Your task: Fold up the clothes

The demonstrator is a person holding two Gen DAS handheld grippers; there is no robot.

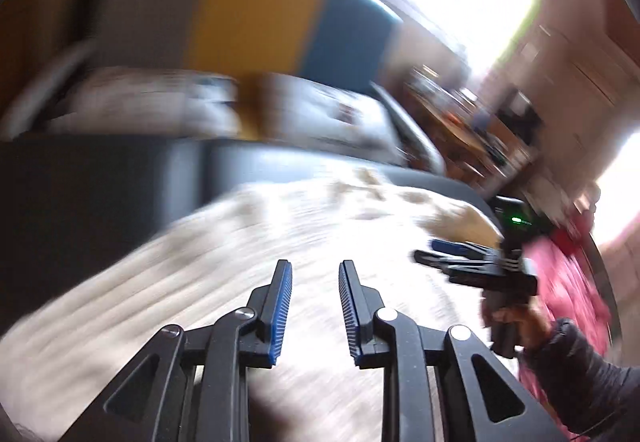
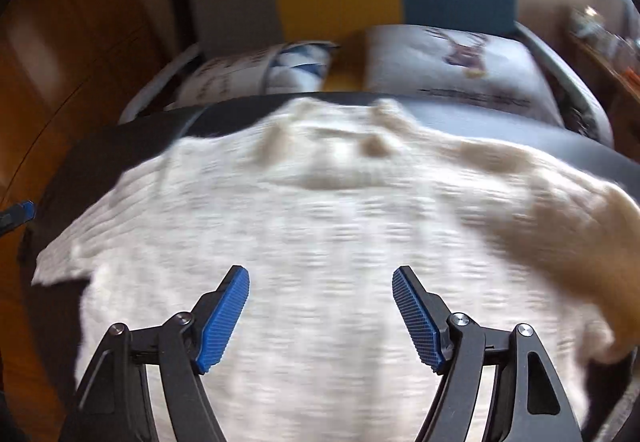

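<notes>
- Cream knit sweater (image 2: 320,242) spread flat on dark bed surface (image 2: 100,157), ahead of both jaw sets.
- Left gripper (image 1: 315,274) narrowly parted, gripping nothing.
- Right gripper (image 2: 320,282) spread wide over sweater, empty.

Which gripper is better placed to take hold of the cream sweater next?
Probably the right gripper: jaws wide open, centred over the cream sweater. The left gripper has narrower jaws.
</notes>
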